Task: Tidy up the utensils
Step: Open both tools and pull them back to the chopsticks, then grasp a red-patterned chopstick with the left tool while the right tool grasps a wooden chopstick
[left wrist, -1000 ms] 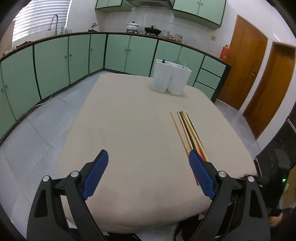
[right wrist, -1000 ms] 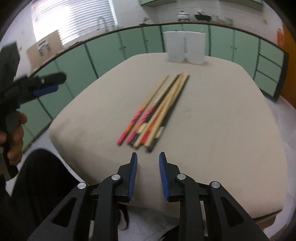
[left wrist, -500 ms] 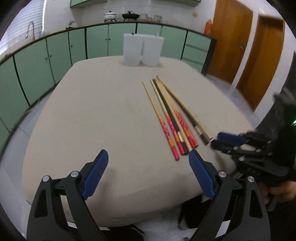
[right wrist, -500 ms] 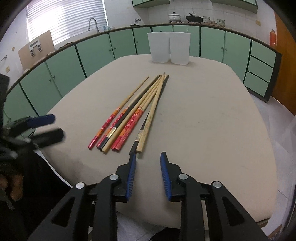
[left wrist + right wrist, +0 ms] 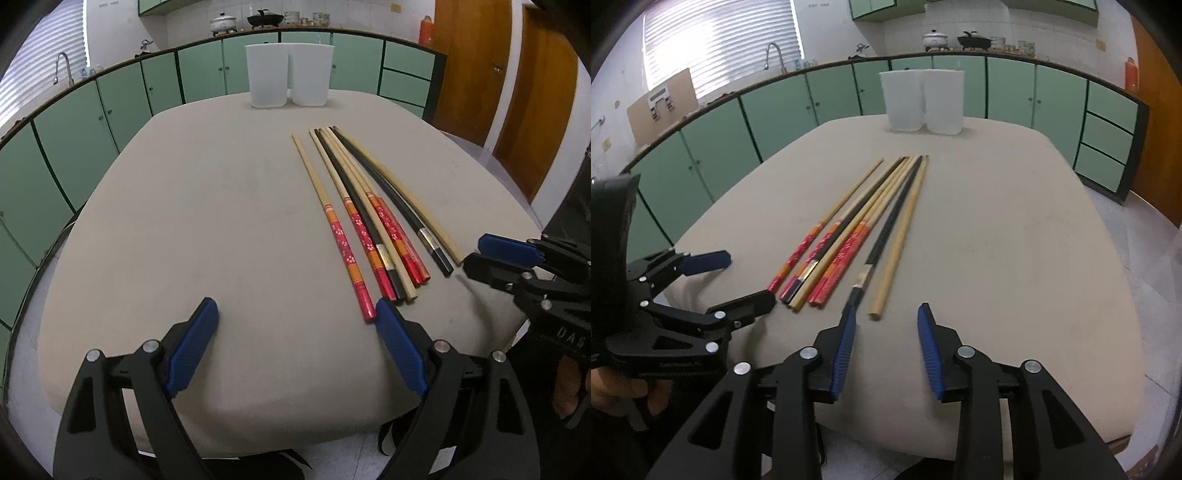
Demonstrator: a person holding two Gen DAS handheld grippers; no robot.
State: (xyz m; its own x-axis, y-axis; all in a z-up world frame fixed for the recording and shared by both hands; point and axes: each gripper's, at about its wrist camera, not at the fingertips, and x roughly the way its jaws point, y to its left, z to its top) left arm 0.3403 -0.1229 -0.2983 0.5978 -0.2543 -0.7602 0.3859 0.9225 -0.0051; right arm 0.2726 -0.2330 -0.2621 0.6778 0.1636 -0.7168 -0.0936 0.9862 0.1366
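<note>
Several chopsticks (image 5: 369, 221) (image 5: 857, 229), some red-patterned, some black, some plain wood, lie side by side on the beige table (image 5: 221, 221) (image 5: 997, 240). Two white containers (image 5: 288, 74) (image 5: 923, 99) stand together at the far edge. My left gripper (image 5: 295, 304) (image 5: 751, 278) hovers low at the near ends, jaws wide and closing slightly on nothing; its right fingertip is by the leftmost red chopstick. My right gripper (image 5: 888, 308) (image 5: 474, 254) is opening, with nothing between its pads. The plain wooden chopstick (image 5: 897, 240) ends just ahead of its gap.
The table's rounded near edge lies just under both grippers. Green cabinets (image 5: 110, 122) ring the room, and wooden doors (image 5: 465, 66) stand at the right. A hand (image 5: 628, 391) grips the left tool's handle.
The left gripper swung right and dropped toward the chopsticks' near ends, bringing the right gripper into its view. The right gripper's jaws have widened and it edged up to the chopstick ends.
</note>
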